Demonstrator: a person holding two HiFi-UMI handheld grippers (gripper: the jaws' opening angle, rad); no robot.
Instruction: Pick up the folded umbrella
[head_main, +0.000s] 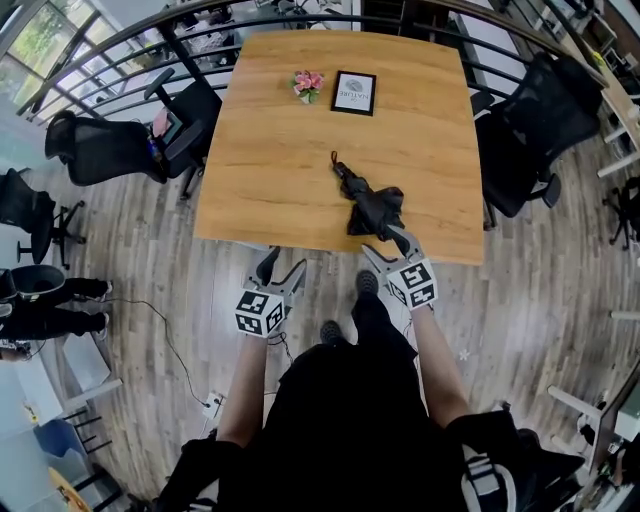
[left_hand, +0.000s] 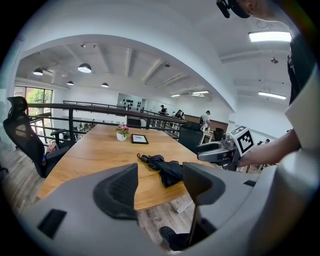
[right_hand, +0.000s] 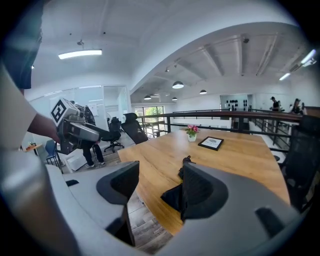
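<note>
**A:** Two grippers, both with jaws wide and empty. The left gripper (head_main: 283, 268) hangs short of the tabletop (head_main: 270, 150) edge, with the umbrella (head_main: 372, 205) ahead and to its right.

**B:** And the right gripper (head_main: 390, 248)?

**A:** The umbrella lies just ahead of it, near the edge, not yet between its jaws.

**B:** What's the risk?

**A:** Pinching only the loose fabric, I'd say. The bundle could sag, unfurl or slip out. Coming in low, a jaw might also knock the tabletop edge.
</note>
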